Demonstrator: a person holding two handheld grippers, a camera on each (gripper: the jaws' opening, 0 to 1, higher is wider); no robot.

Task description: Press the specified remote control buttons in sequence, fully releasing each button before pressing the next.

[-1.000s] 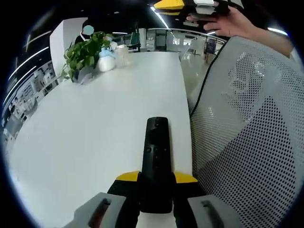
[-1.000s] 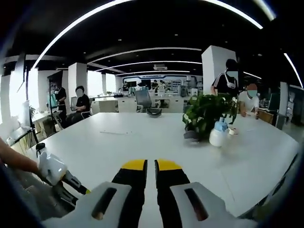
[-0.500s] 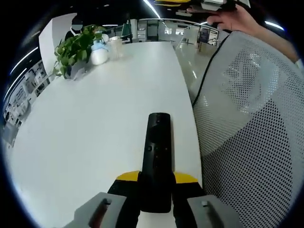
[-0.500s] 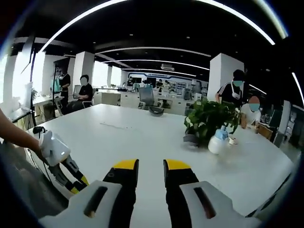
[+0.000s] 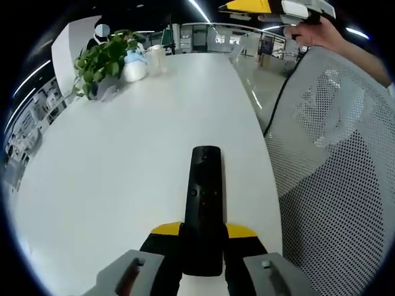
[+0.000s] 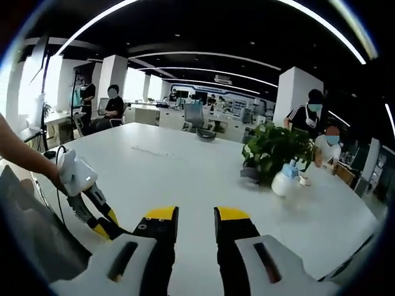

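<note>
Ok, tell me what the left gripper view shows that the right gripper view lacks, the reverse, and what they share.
Left gripper view alone: the black remote clamped between the left gripper jaws, and a mesh chair back. Right gripper view alone: the right gripper close up, jaws parted on nothing, and people seated at far desks. Shared: the white table, the potted plant and the white spray bottle beside it.

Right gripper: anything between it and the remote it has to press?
Nothing visible does. The remote is clamped in the left gripper above the white table, its button face bare. The right gripper hangs in open air over the table, jaws apart. The mesh chair sits off to the side.
</note>
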